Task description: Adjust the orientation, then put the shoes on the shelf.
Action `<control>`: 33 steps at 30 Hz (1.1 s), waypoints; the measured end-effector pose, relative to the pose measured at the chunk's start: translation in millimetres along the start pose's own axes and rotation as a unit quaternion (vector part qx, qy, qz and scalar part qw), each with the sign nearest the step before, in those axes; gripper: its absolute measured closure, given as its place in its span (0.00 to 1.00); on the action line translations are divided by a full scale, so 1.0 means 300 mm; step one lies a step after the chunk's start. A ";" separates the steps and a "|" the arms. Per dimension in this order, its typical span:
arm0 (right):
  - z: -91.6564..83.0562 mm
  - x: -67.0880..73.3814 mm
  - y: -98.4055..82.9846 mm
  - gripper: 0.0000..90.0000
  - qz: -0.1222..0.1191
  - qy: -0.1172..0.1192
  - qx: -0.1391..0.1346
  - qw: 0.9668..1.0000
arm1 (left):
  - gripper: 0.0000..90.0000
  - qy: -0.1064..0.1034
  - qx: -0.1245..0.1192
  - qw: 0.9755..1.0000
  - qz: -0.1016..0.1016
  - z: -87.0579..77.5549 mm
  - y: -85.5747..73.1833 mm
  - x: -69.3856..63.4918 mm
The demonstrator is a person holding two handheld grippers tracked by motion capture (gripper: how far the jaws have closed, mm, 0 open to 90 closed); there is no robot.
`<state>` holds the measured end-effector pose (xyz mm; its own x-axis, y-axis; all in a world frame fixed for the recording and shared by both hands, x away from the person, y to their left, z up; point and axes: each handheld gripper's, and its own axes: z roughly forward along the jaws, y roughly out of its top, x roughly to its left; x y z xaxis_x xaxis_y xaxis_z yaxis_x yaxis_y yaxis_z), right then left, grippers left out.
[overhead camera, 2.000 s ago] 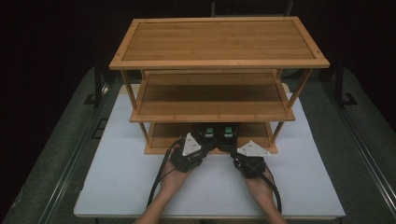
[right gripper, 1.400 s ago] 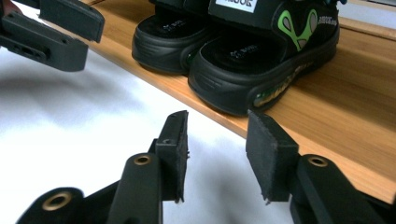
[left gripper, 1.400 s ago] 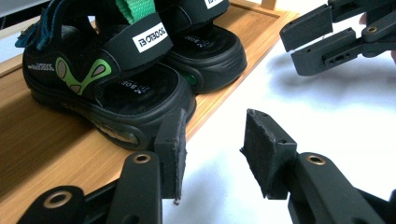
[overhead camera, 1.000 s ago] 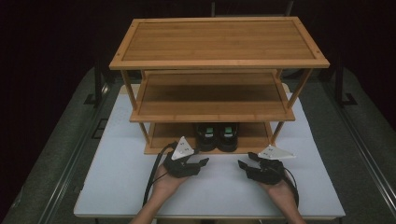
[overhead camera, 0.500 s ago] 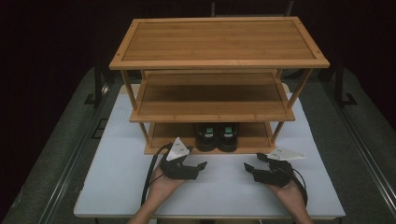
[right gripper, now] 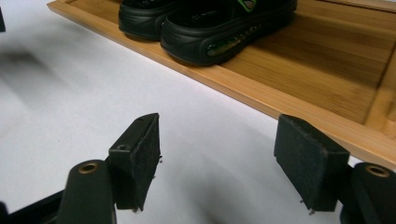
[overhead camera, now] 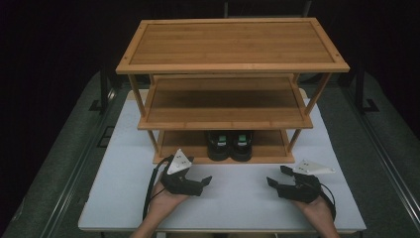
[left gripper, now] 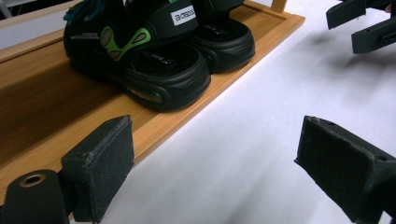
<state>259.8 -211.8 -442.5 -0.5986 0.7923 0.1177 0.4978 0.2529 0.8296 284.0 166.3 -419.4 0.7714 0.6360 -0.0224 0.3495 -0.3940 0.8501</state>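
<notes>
A white surface [overhead camera: 124,198] fills the lower frame on grey floor [overhead camera: 59,163]; darkness covers the upper corners.

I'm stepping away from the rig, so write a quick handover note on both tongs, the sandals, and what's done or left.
Left tongs: open, nothing between the jaws, which have just been opening; over the white table in front of the rack.
Right tongs: open, empty, also just opened wider; over the table to the right.
Sandals: black pair, side by side on the bottom shelf of the bamboo rack.
Done: sandals shelved and released.
Left: apparently nothing; middle and top shelves are bare.
</notes>
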 end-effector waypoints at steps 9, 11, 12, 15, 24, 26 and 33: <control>-0.032 -0.015 -0.021 0.34 0.005 -0.006 -0.005 1.000 | 0.12 0.002 0.006 1.000 0.005 -0.018 -0.014 0.003; -0.035 -0.015 -0.024 0.34 0.005 -0.006 -0.004 1.000 | 0.12 0.000 0.006 1.000 0.002 -0.020 -0.020 0.005; -0.037 -0.015 -0.026 0.34 0.006 -0.006 -0.004 1.000 | 0.12 0.001 0.007 1.000 0.002 -0.022 -0.023 0.006; -0.041 -0.016 -0.029 0.33 0.005 -0.006 -0.002 1.000 | 0.12 0.002 0.006 1.000 0.002 -0.030 -0.027 0.006; -0.058 -0.026 -0.040 0.33 0.009 -0.010 -0.006 1.000 | 0.12 0.009 0.004 1.000 0.000 -0.063 -0.038 0.028; -0.060 -0.027 -0.044 0.33 0.009 -0.011 -0.005 1.000 | 0.12 0.010 0.005 1.000 0.000 -0.067 -0.042 0.030; -0.071 -0.032 -0.051 0.33 0.010 -0.010 -0.003 1.000 | 0.12 0.015 0.009 1.000 -0.006 -0.085 -0.062 0.045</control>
<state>244.7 -235.2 -444.6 -0.5749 0.8088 0.1236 0.5058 0.2325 0.8307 274.5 199.2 -422.0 0.7516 0.6594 -0.0161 0.3676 -0.3984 0.8403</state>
